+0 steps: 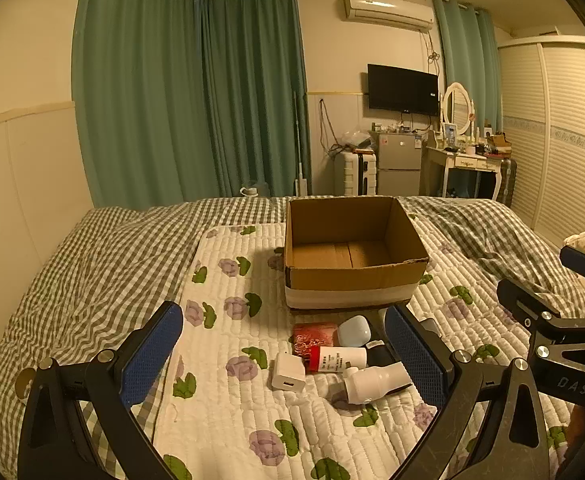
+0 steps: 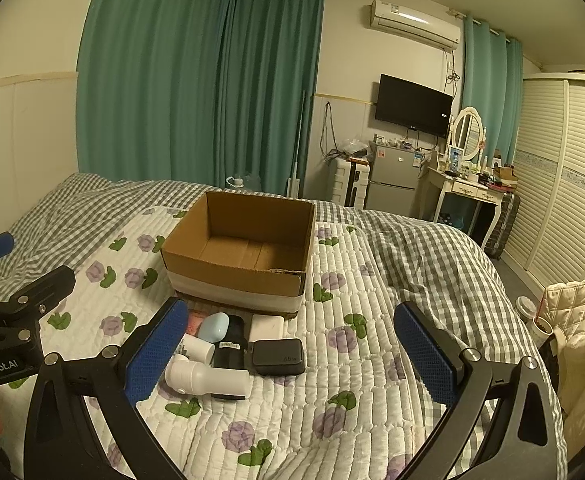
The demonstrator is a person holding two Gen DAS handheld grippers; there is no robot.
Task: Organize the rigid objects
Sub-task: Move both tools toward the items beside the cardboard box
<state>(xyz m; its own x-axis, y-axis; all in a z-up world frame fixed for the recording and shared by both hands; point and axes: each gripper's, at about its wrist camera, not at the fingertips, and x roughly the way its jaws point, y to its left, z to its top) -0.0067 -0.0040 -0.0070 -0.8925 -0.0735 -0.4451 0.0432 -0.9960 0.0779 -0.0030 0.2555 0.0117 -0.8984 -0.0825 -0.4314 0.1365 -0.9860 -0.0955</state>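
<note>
An open, empty cardboard box [image 1: 352, 276] [image 2: 236, 268] stands on the floral quilt. Several small objects lie in front of it: a white charger cube [image 1: 288, 372], a red packet [image 1: 314, 334], a red-capped tube [image 1: 338, 359], a pale blue case [image 1: 354, 331] [image 2: 213, 327], a white bottle [image 1: 376, 382] [image 2: 206, 378], a black charger [image 2: 278, 357], a white power bank [image 2: 267, 327]. My left gripper [image 1: 288, 356] is open above them. My right gripper [image 2: 292, 356] is open, empty, over the black charger.
The bed has a grey checked cover [image 1: 104, 256] around the white floral quilt [image 2: 332, 400]. A cream jacket [image 2: 580, 344] lies at the bed's right. Green curtains, a fridge, a dressing table and a wardrobe stand beyond the bed.
</note>
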